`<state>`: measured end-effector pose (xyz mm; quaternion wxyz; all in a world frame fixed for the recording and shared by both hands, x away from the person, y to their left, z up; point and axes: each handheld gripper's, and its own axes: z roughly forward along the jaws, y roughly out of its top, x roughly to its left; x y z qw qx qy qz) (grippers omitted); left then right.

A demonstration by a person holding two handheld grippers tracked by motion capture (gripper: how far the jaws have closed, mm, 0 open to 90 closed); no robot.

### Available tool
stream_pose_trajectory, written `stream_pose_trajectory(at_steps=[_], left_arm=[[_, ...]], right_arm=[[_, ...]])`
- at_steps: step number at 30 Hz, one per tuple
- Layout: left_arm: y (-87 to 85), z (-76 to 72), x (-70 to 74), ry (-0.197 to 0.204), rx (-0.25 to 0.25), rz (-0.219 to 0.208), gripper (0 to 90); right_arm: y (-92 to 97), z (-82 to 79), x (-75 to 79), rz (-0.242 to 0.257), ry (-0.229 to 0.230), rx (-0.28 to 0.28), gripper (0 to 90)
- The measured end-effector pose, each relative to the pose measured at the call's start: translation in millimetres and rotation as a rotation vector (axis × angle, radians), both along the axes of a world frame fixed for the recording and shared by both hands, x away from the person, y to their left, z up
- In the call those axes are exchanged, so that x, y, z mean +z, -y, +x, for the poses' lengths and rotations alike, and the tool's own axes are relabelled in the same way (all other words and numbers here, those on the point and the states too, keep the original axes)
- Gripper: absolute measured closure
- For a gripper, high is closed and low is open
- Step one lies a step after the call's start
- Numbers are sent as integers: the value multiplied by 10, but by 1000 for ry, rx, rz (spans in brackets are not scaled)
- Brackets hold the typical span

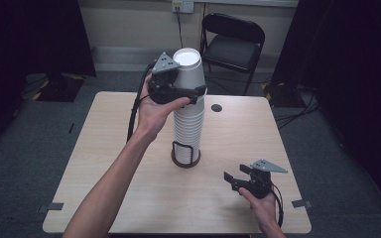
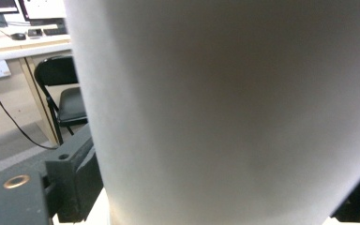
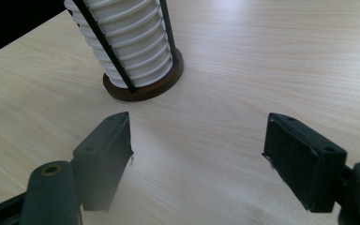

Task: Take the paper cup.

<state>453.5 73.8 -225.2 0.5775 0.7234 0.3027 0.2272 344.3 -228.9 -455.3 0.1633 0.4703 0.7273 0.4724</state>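
High view: top paper cup [image 1: 188,69] of white stack [image 1: 188,126] at table [image 1: 104,163] centre clamped by left gripper [image 1: 178,91]. Right gripper [image 1: 238,179] held open, empty. Cup judged light, crushable; mid-wall grip advised.

1 cup stack [image 1: 188,116], 1 holder [image 1: 185,157], 2 grippers, 1 chair [image 1: 232,44].

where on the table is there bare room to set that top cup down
Bare wood lies on the table left of the cup stack, and along the far edge around the small dark hole. The near right corner is taken by the open right gripper. The middle is crowded: the stack's holder, and the left gripper closed on the top cup.
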Motion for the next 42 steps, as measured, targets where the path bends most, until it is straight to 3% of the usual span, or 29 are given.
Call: stream_pose_trajectory(at_steps=[6,10,12,21,26,28,42], left_arm=[[0,-13,66,12,9,-18,119],[-8,-26,97,52,13,-36,119],[-24,-18,103,43,11,-46,119],[-25,-42,179,96,2,-43,120],[-68,-55,235,132,19,-67,119],[-92,-62,239,151,9,-104,120],[-208,-82,317,180,23,-176,121]], right_arm=[[3,2,-2,4,1,-3,233],[-2,1,0,2,-2,-3,233],[3,-1,2,1,2,-5,233],[-1,1,3,6,11,-4,233],[4,0,6,7,17,-5,234],[4,-2,7,9,18,-5,234],[-7,7,-2,5,7,-4,234]])
